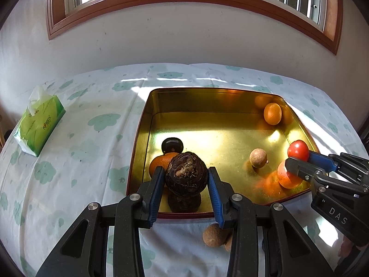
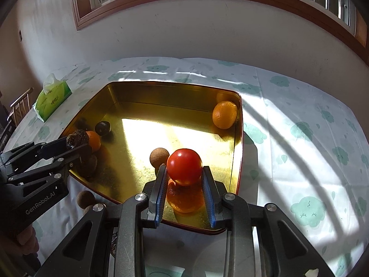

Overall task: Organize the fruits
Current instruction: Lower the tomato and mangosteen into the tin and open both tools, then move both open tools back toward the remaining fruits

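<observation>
While the table (image 1: 76,161) under its cloud-print cloth carries everything, the gold tray (image 1: 147,124) sits at its middle. The left tongs (image 1: 186,177) pinch a dark, rough-skinned fruit (image 1: 186,177) above the tray's near left corner, just over a mandarin (image 1: 159,164). The right tongs (image 2: 184,175) pinch a red tomato (image 2: 184,169) above the near right corner. An orange (image 2: 224,115) lies in the far right corner, and a brown longan (image 1: 257,158) rests on the tray floor.
</observation>
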{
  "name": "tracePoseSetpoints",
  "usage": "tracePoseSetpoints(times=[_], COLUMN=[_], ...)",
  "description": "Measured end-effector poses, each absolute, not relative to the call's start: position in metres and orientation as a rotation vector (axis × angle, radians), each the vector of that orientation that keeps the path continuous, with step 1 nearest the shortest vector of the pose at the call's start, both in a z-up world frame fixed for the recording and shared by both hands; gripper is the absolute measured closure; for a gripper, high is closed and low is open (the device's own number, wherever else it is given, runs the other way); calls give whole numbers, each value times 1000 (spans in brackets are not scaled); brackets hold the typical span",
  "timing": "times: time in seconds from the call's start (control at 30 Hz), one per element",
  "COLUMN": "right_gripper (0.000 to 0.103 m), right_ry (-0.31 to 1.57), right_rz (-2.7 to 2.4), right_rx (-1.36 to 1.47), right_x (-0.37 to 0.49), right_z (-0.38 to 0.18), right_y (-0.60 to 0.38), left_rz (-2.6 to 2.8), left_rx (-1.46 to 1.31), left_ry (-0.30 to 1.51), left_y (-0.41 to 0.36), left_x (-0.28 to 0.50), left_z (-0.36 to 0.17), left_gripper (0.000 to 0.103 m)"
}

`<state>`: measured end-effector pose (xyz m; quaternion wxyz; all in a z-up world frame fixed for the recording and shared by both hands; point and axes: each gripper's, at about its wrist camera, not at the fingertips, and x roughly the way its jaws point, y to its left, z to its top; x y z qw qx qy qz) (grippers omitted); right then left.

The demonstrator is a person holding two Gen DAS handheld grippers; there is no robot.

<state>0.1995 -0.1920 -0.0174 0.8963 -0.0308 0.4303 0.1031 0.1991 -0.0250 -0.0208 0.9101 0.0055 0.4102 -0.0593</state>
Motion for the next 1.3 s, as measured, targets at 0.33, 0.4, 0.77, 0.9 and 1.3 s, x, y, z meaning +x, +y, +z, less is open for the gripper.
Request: tracePoseSetpoints(times=[0.33,0.4,0.77,0.9,1.3], right_gripper=[71,71,71,71,71], right_ry=[875,875,855,843,846], right_rz=[204,205,193,187,176], right_rx=[-63,-62,-62,-59,-47], right_x=[197,196,181,169,118], right_z=[-12,-12,0,6,4], right_y=[-192,-192,-197,-199,-204], left_rz=[-148,-144,-134,-129,-109], left_rx=[2,6,9,14,9], left_ry=[857,855,840,821,817], left_y=[-29,-30,-29,-26,-11], left_x=[198,198,182,166,109], left_z=[-22,-21,-12,-6,-3], left_gripper=[58,51,50,50,50])
